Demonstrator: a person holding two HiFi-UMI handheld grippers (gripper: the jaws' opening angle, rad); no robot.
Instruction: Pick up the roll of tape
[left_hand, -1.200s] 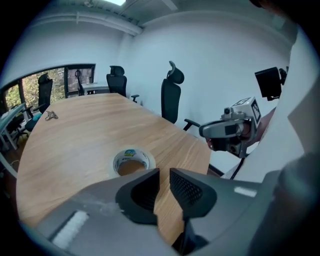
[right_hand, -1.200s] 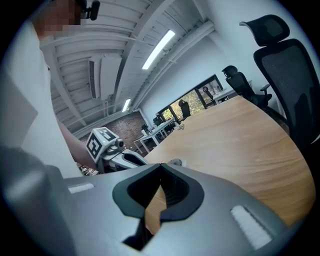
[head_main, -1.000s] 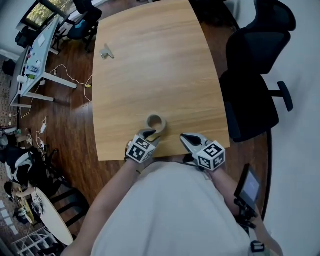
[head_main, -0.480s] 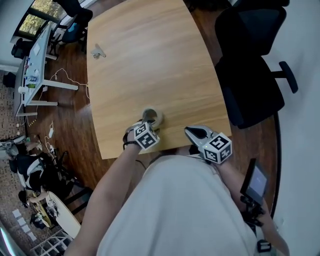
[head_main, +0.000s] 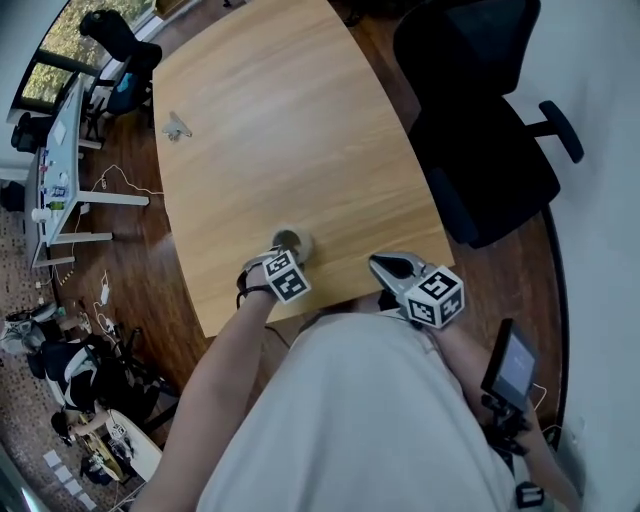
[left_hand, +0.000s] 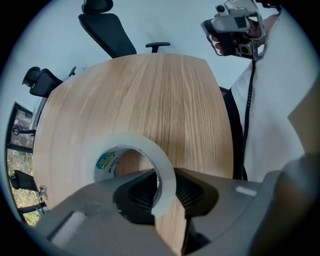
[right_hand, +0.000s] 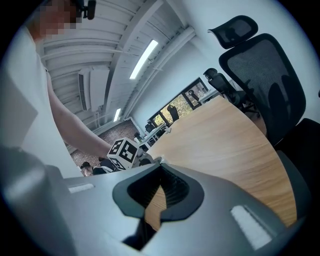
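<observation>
The roll of tape, a clear ring with a printed core, lies flat near the front edge of the wooden table. My left gripper points straight down onto it. In the left gripper view the ring's near wall stands between the ribbed pads of the left gripper; the jaws have just been closing and now press on that wall. My right gripper hovers at the table's front edge, to the right of the roll. In its own view the right gripper is shut, with nothing in it.
A black office chair stands against the table's right side. A small pale object lies near the far left edge. Desks, chairs and cables fill the floor at left. A dark device hangs at my right.
My left gripper has sunk onto the roll and turned about its own axis, and its jaws now straddle the ring's near wall. The right gripper has shifted slightly to the right.
</observation>
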